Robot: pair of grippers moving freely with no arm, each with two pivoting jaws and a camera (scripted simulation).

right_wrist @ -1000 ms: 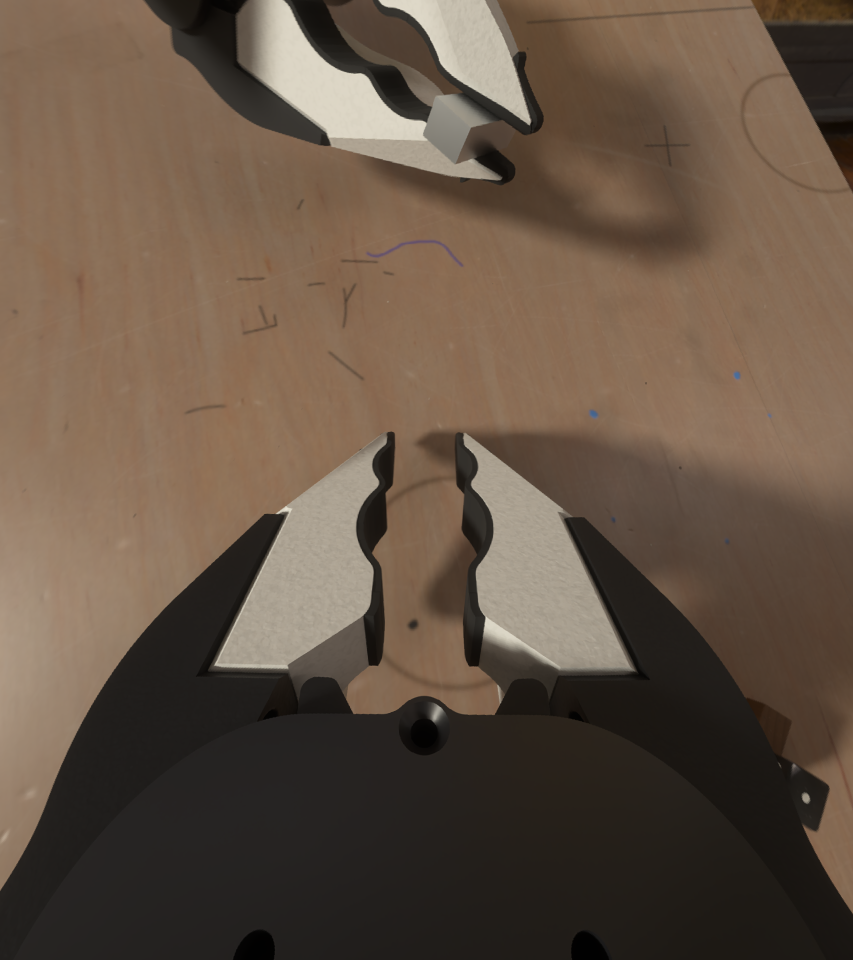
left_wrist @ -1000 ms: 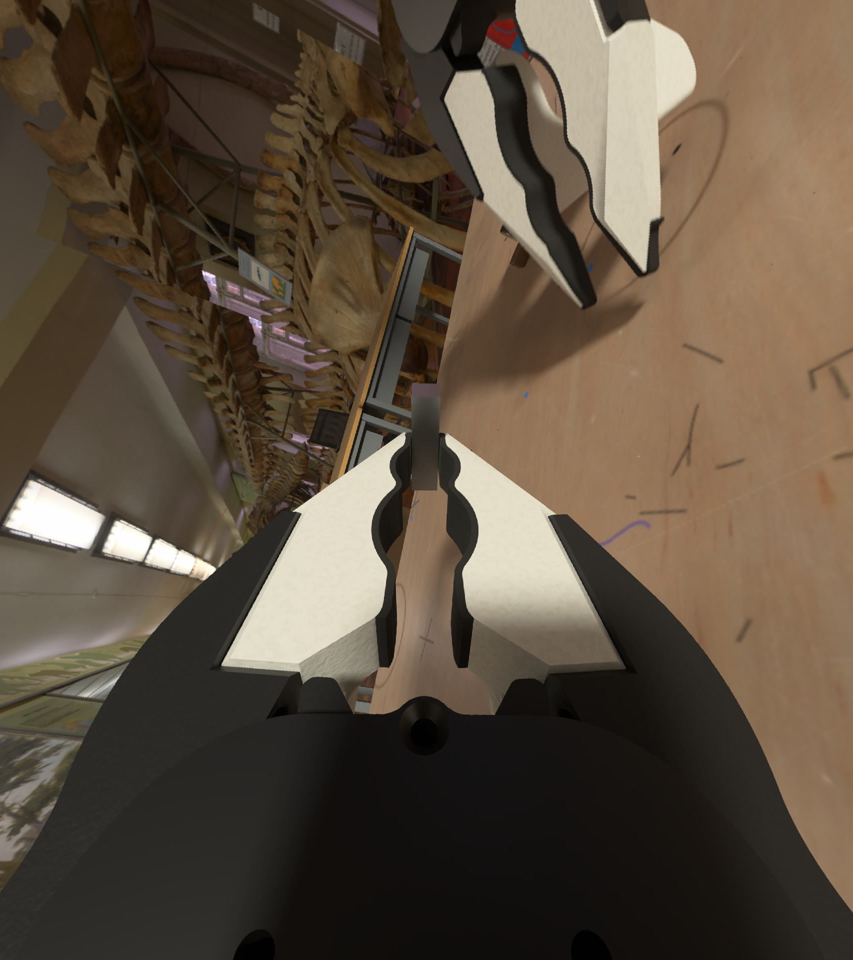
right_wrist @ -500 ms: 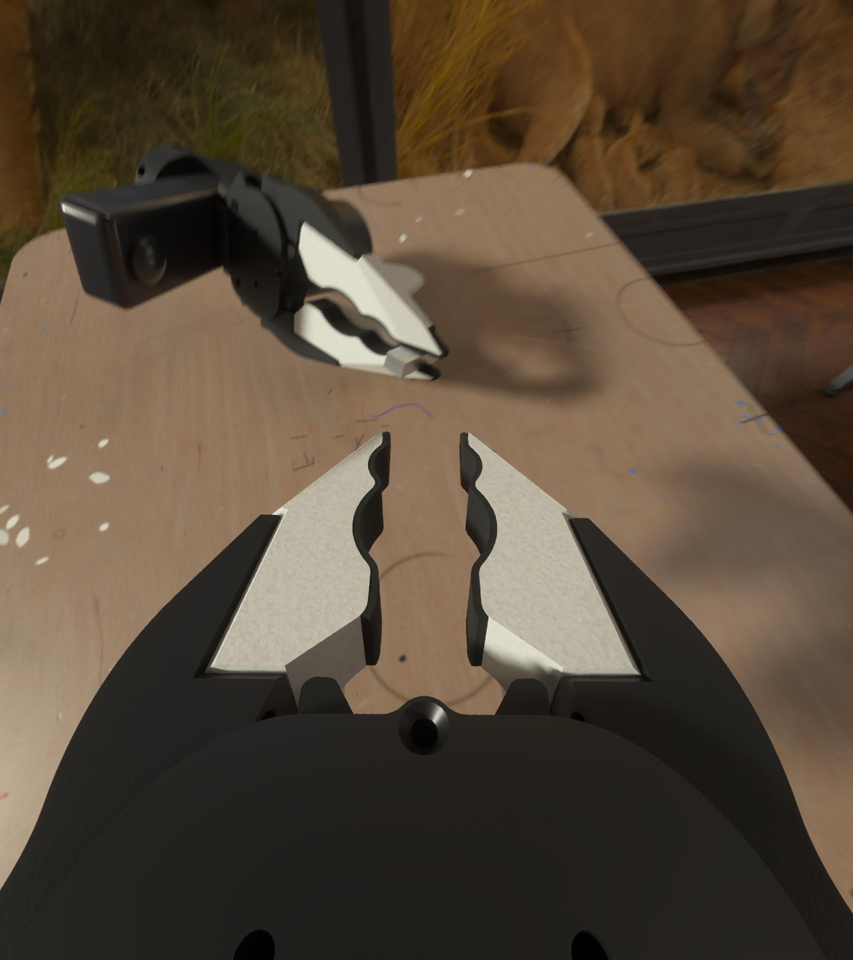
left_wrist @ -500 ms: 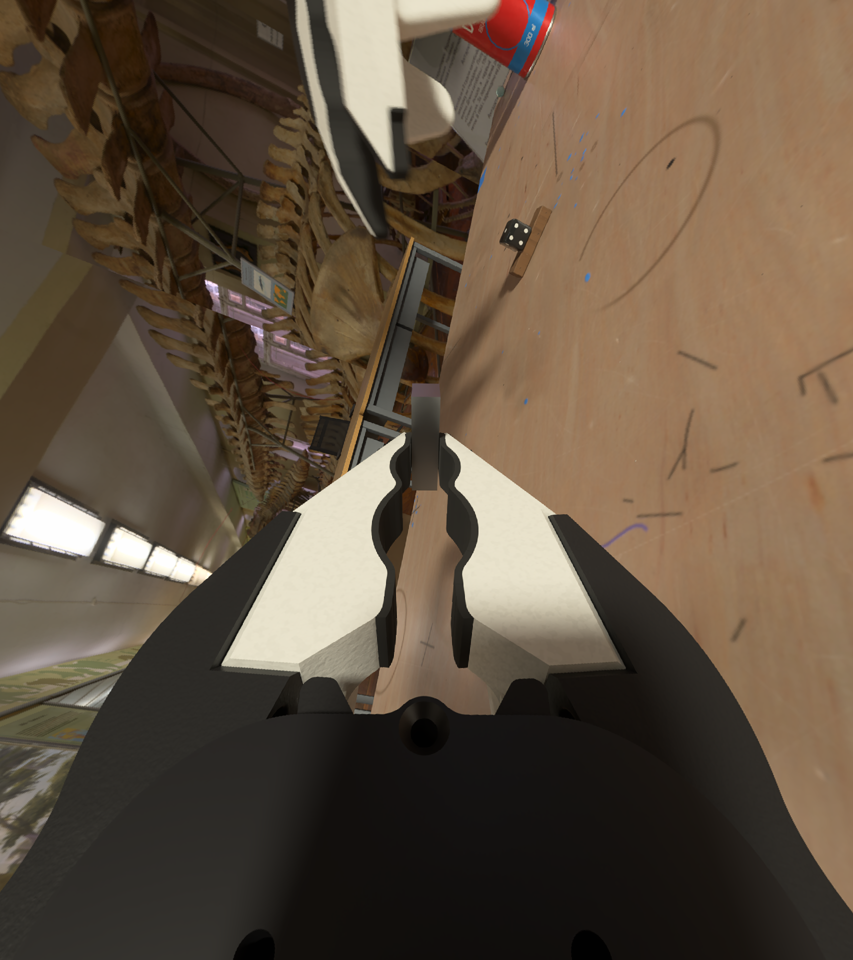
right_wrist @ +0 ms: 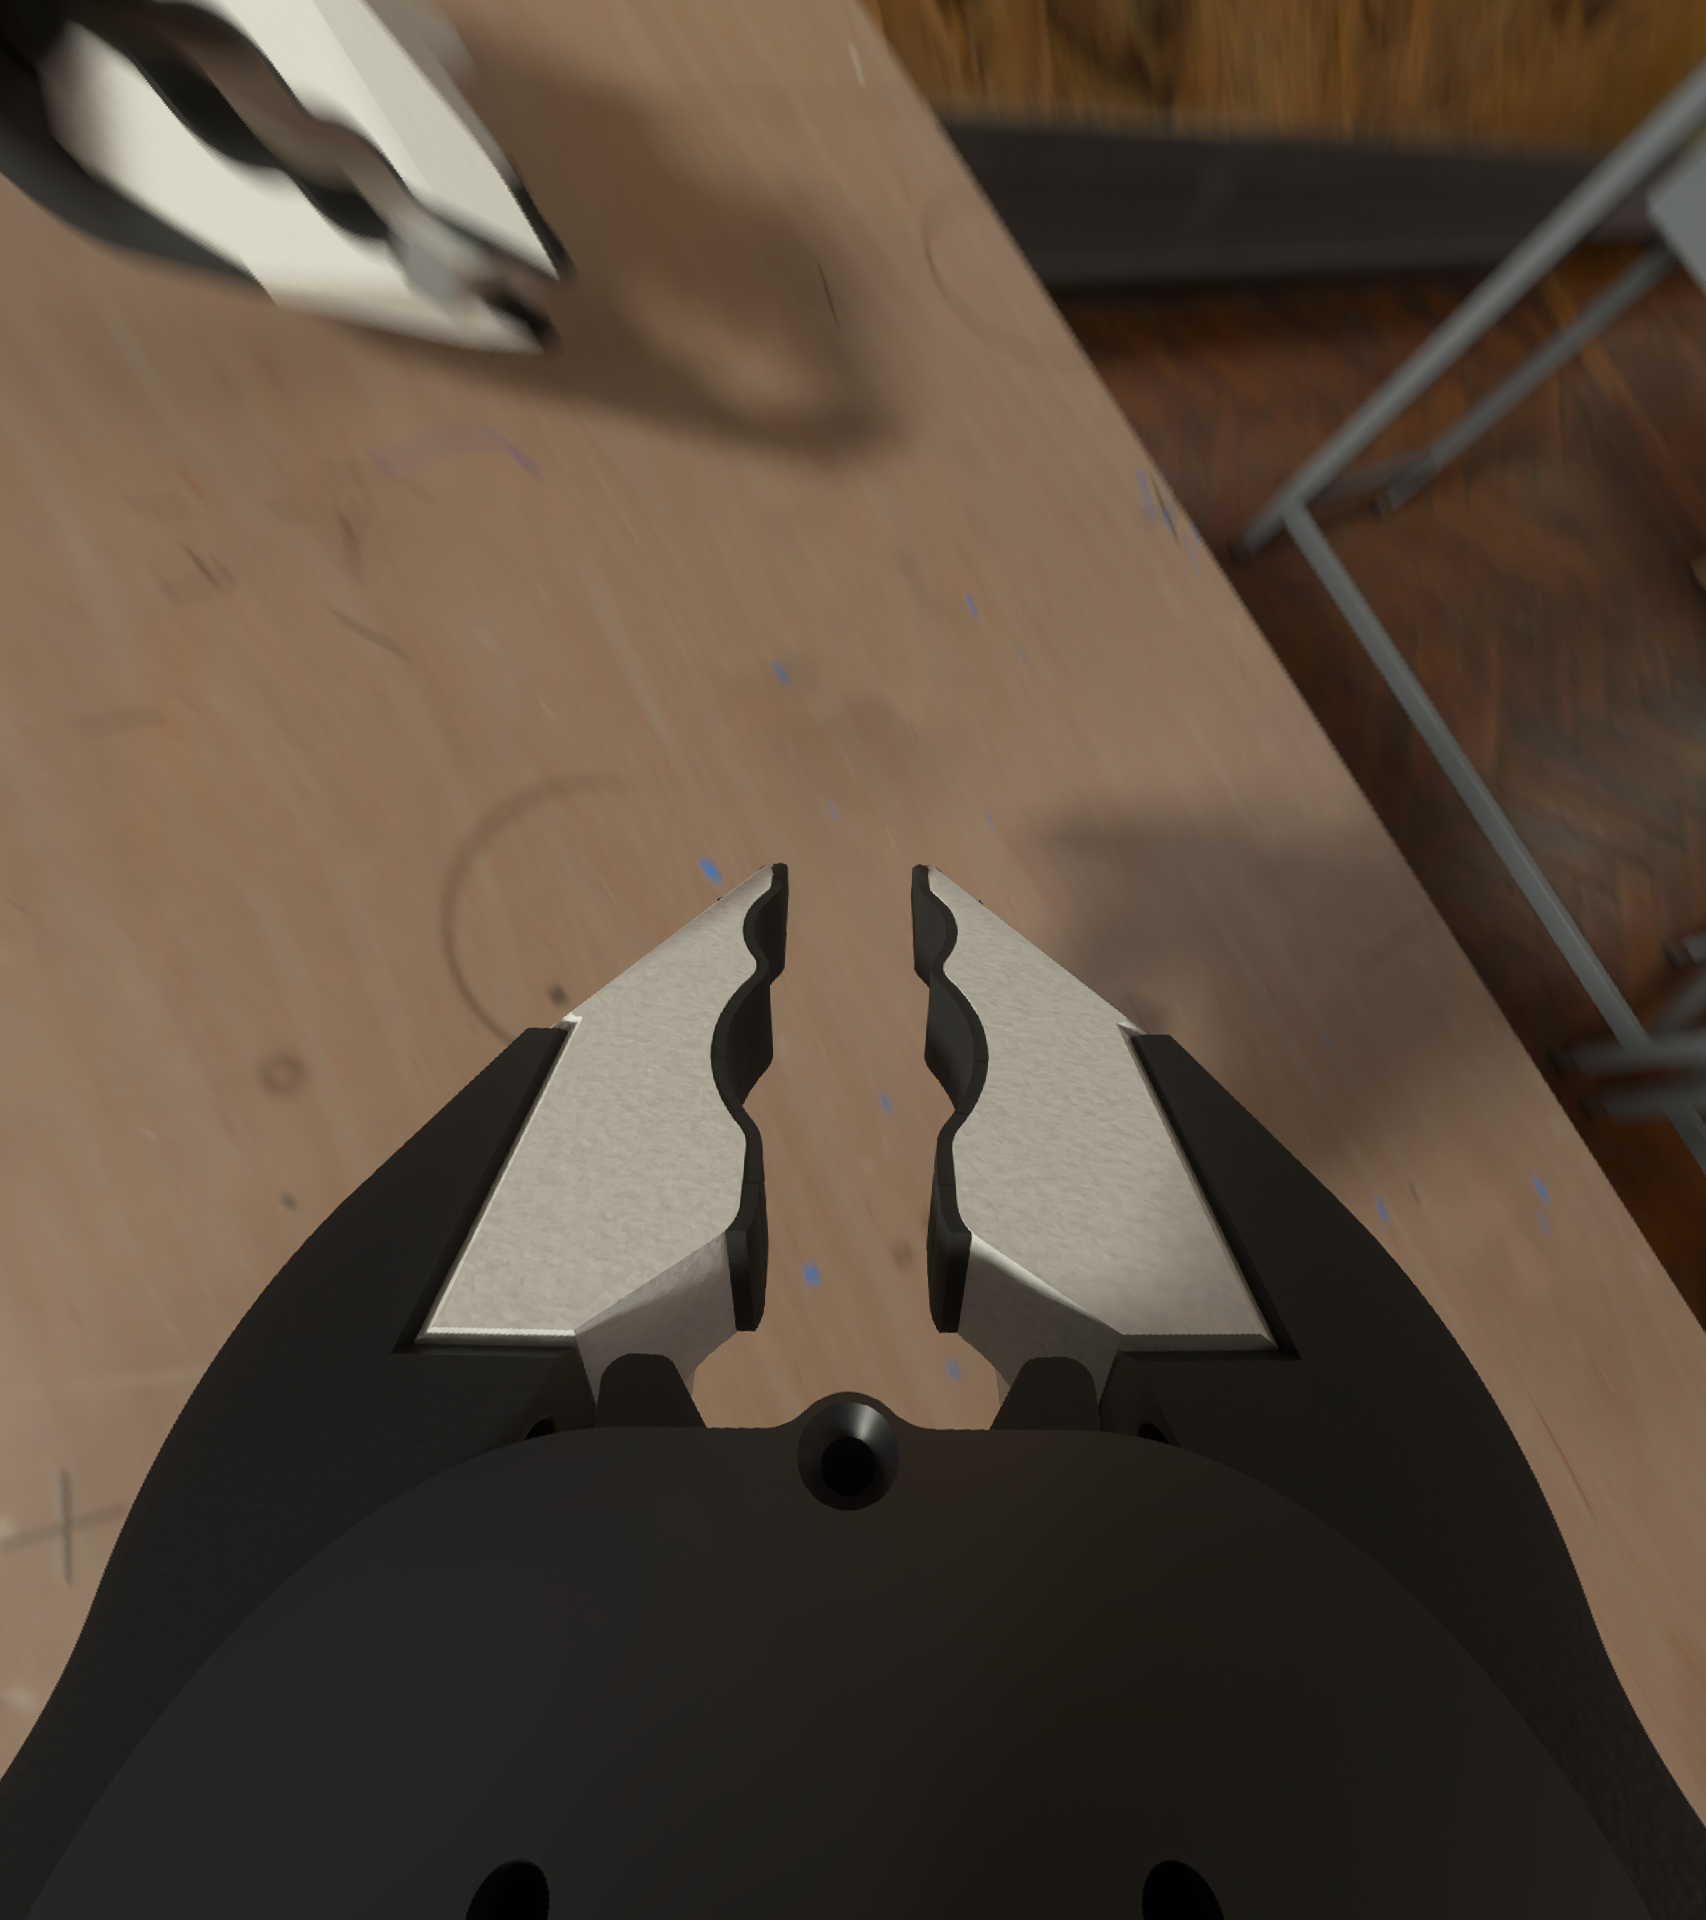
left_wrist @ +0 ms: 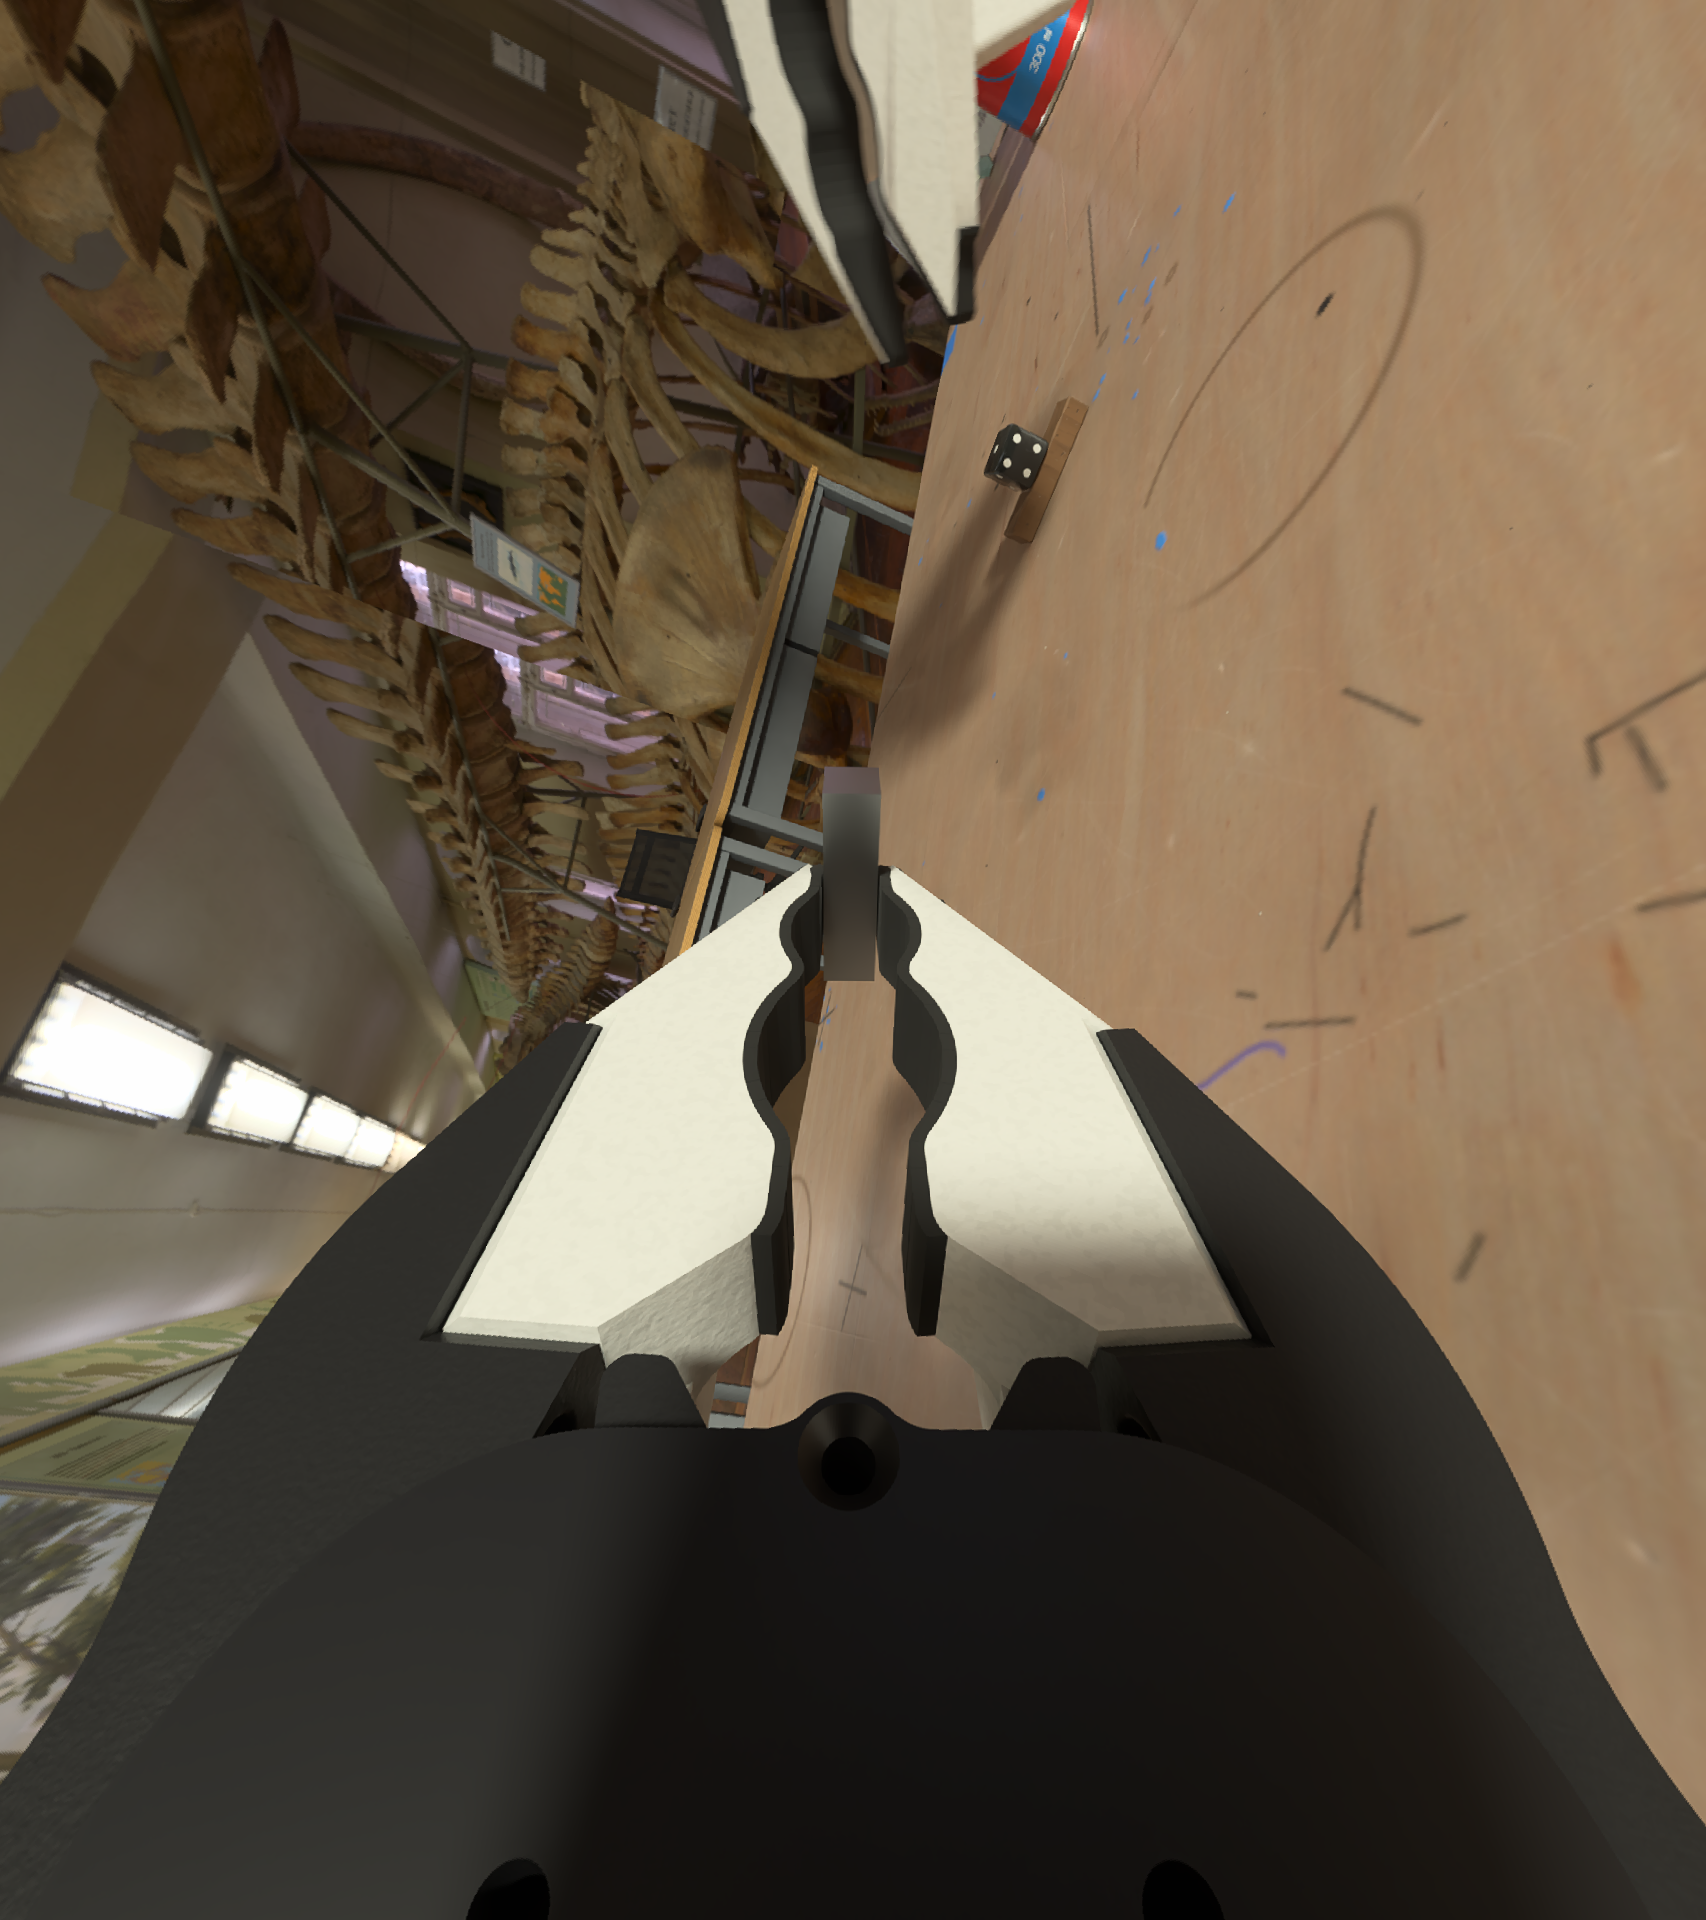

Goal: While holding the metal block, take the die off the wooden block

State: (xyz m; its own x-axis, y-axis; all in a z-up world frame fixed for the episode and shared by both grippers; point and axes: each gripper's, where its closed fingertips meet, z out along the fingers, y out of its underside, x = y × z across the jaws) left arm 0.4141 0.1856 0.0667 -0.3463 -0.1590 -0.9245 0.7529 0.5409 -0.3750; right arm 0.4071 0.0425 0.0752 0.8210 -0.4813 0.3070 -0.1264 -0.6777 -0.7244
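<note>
My left gripper (left_wrist: 849, 883) is shut on a small grey metal block (left_wrist: 849, 873) held at its fingertips above the table; the view is rolled, with the table on the right. A black die (left_wrist: 1015, 457) with white pips sits on a thin wooden block (left_wrist: 1048, 473) far ahead on the table. My right gripper (right_wrist: 849, 883) is open and empty above the table; it also shows at the top of the left wrist view (left_wrist: 916, 156), above the die. The left gripper with the metal block shows blurred in the right wrist view (right_wrist: 444, 260). The die is out of the right wrist view.
The wooden table (left_wrist: 1451, 935) bears pencil marks, drawn circles and blue specks. A red and blue can (left_wrist: 1031, 73) stands at its far end behind the right gripper. The table's right edge (right_wrist: 1348, 779) drops to a dark floor with a grey metal frame (right_wrist: 1451, 623).
My right gripper has swung down and to the right, now looking along the table's right edge; its view is blurred by motion. The left gripper has kept still with the metal block.
</note>
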